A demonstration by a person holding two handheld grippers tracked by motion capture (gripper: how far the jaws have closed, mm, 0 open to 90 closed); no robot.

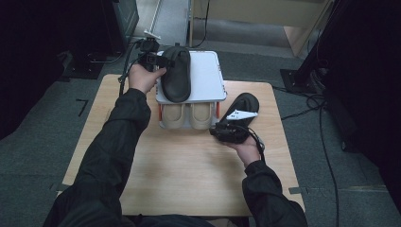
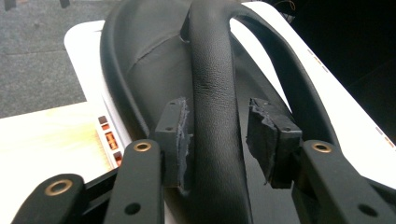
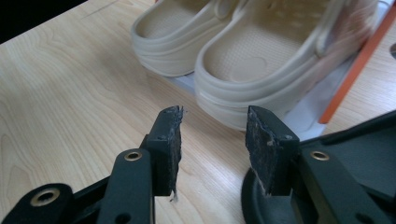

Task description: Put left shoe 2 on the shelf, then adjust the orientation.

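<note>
— Status of the left tongs?
— Jaws parted; the black leather slipper's strap stands between the pads, unpressed, shoe on the white two-tier rack. Withdraw straight back. Right tongs gape, empty, just behind the beige rubber clogs.

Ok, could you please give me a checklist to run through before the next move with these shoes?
1. First black clog lies fully on the white top shelf: ok.
2. Left tool is loose on the clog's heel strap: ok at one pad, which stands clear of it; at the other, cannot tell.
3. Bare space on the top shelf beside that clog for its mate: ok.
4. Right tool is open with nothing between its jaws: ok.
5. Second black clog, on the table by the right tool, is gripped: not ok.
6. Beige clogs sit tidily on the lower shelf: ok.
</note>
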